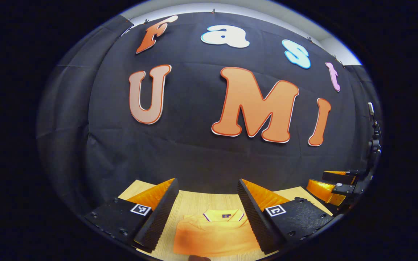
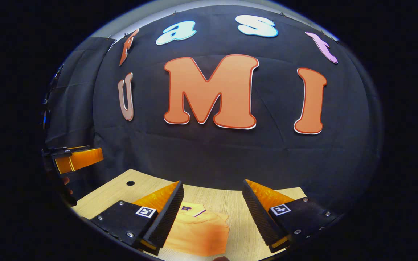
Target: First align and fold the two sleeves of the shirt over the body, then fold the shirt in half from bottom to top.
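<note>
Currently the shirt [image 1: 214, 232], orange-yellow, lies folded into a compact rectangle on the wooden table [image 1: 198, 201], collar toward the table's far edge, near the black cloth wall [image 1: 194, 156]. In the left gripper view the left gripper [image 1: 208, 203] hangs above it with fingers spread wide, holding nothing; the shirt sits below and between the two fingers, not touched by either. In the right gripper view the right gripper [image 2: 212, 206] is likewise wide apart and empty; the shirt [image 2: 198, 232] lies below it, toward its left finger, partly hidden behind that finger. The right gripper [image 1: 334, 186] also shows at the right side of the left gripper view, raised off the table; the left gripper [image 2: 76, 159] shows at the left side of the right gripper view. A small round hole [image 2: 130, 183] sits near the table's far-left corner. A small dark label at the collar [image 1: 226, 216] is too small to read.
</note>
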